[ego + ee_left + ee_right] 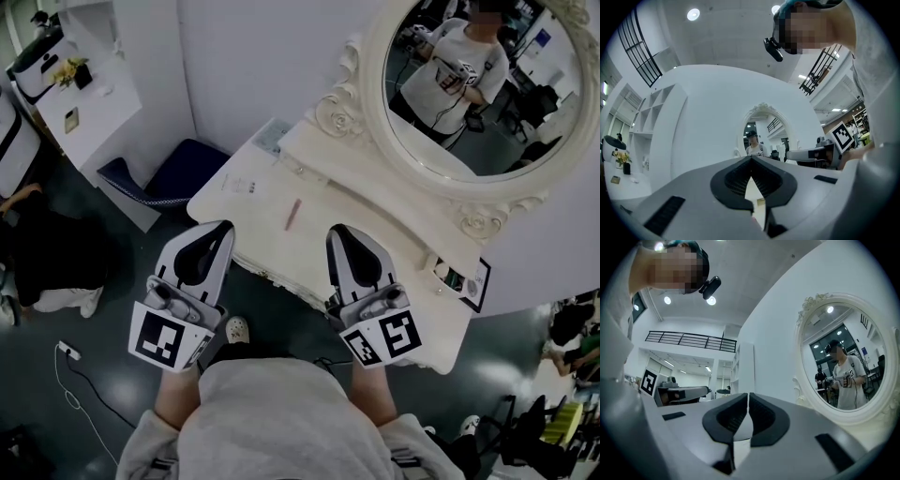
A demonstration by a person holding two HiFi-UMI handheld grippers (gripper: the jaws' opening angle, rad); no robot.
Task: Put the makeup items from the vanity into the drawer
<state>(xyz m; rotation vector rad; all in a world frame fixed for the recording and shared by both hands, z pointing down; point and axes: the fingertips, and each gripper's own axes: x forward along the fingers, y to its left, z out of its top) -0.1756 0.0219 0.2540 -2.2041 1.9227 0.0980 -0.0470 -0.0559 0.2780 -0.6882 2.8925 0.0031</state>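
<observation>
Close to the person's body, both grippers hang over the near edge of the table (246, 202). The left gripper (223, 228) has its jaws tip to tip with nothing between them, and the right gripper (336, 231) is drawn together and empty too. No item is held and no open drawer shows, so the task looks barely begun. My guess is that the step in hand is the approach.

The next move calls for parting one gripper's jaws, then either finding the drawer front below the near edge or reaching for the closest item. That is a slim pink stick (293, 214) lying flat near the table's middle, which will need a low, narrow pinch. Some small pale items (239, 185) lie toward the left end. A flat packet (273, 137) sits at the far left corner, and a dark-framed box (466, 278) at the right end.

Behind the table an ornate round mirror (394, 141) stands against the white wall. A blue chair (173, 173) sits on the dark floor (103, 375) at the left, with a white counter (94, 103) beyond.
</observation>
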